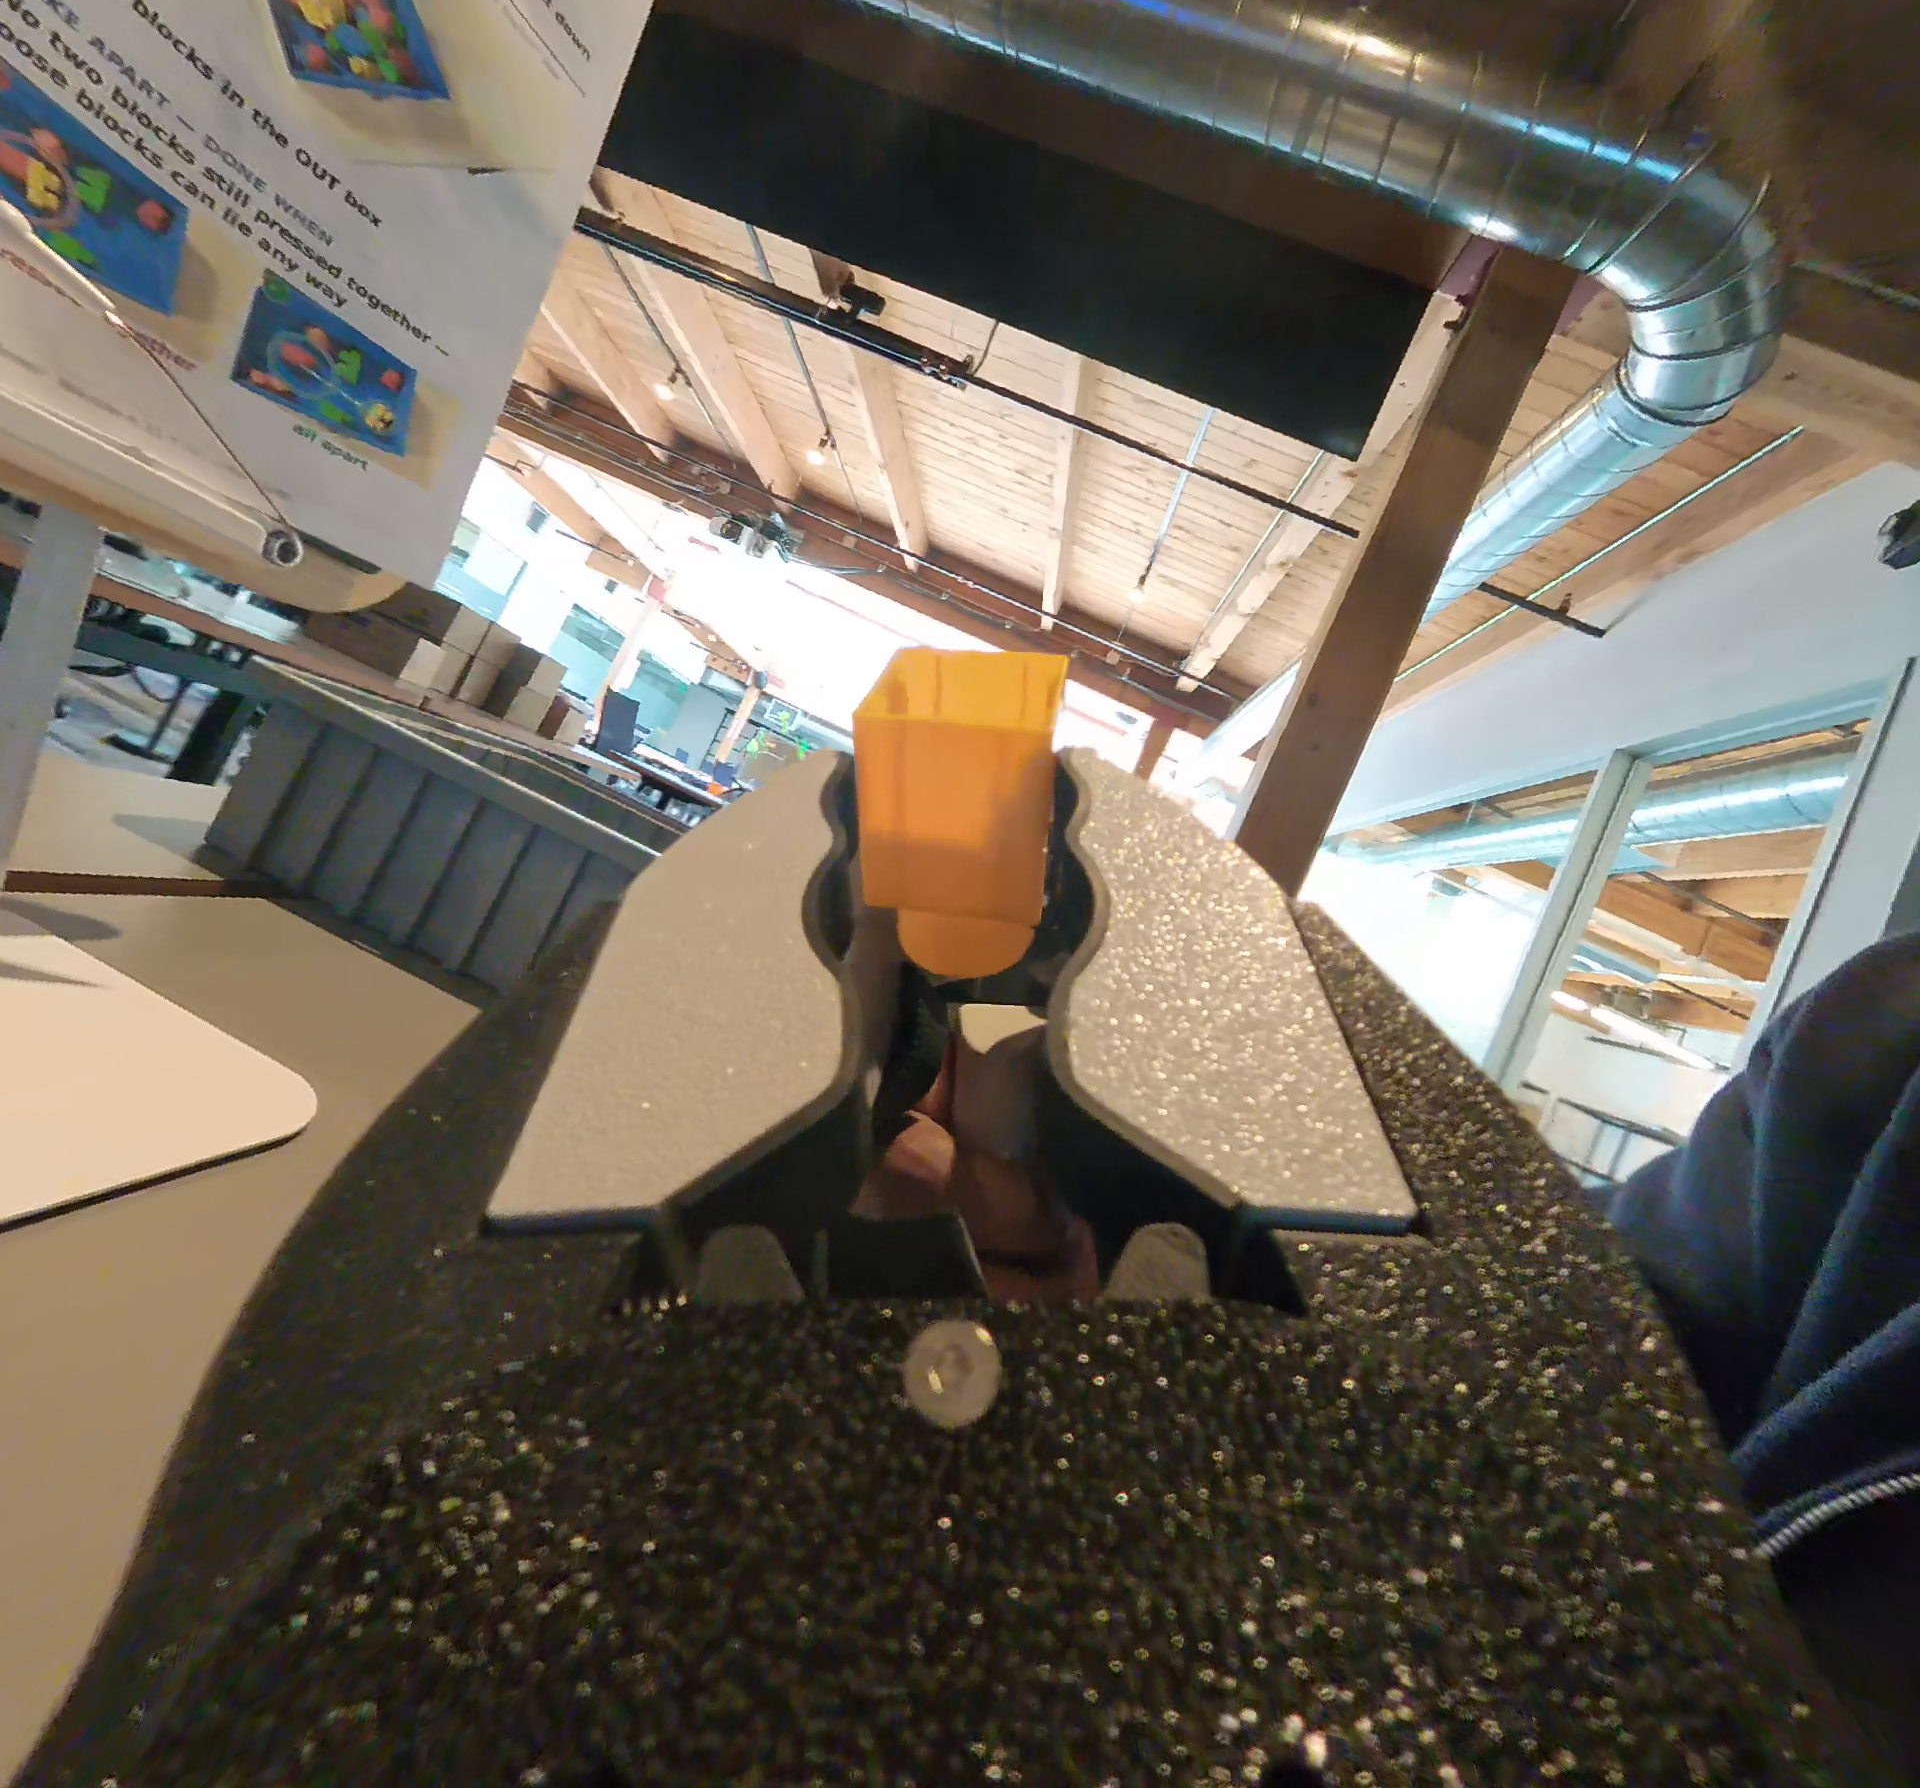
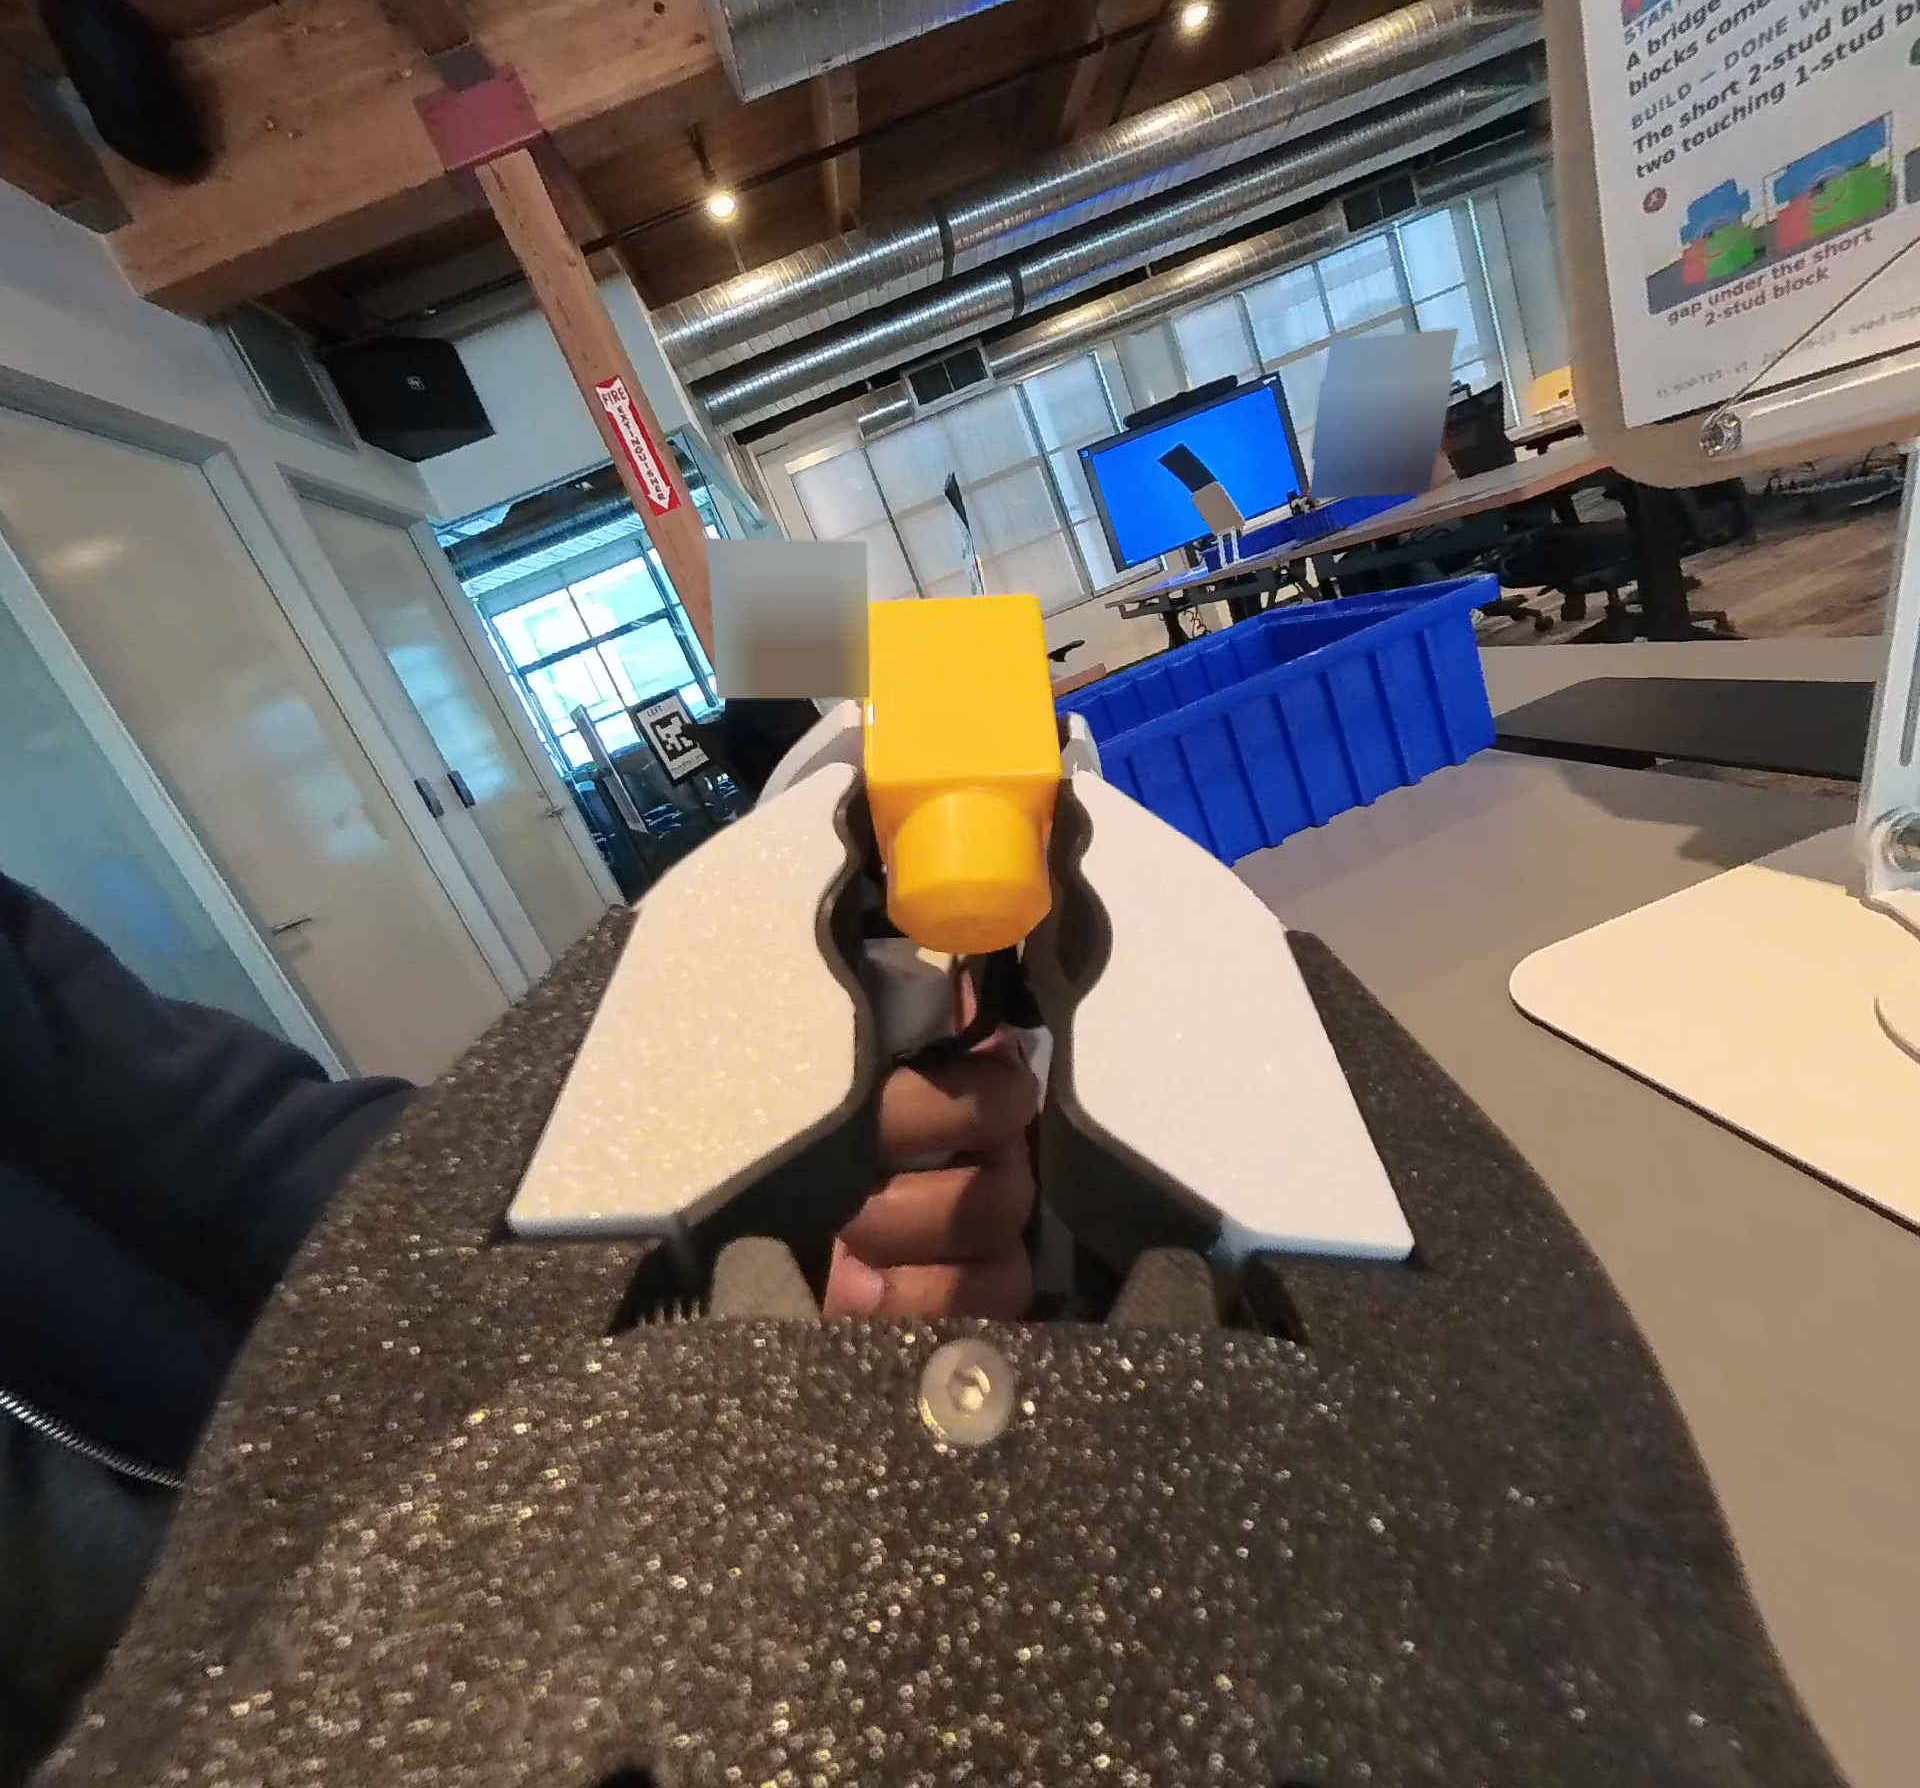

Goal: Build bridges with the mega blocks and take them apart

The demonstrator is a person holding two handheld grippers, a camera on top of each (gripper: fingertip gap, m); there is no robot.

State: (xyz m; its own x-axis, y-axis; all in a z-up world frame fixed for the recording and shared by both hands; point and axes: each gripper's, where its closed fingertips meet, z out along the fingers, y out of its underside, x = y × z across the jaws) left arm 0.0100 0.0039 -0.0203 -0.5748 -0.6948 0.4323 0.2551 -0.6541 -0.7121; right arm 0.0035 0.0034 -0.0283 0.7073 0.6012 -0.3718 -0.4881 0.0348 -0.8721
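Left block: my left gripper [image 1: 956,839] pinches an orange block [image 1: 954,793], stud toward camera.
Right block: my right gripper [image 2: 961,803] clamps a yellow block [image 2: 961,710], held above the tabletop [image 2: 1455,1063].
Bin: blue [image 2: 1330,730], beyond right fingers.

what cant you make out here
- Left wrist view: the grey bin is seen side-on; its wall hides the contents.
- Right wrist view: the blue bin likewise.
- Both views: whether the hand-held grippers hold one yellow block or two.
- No bridge is in frame.
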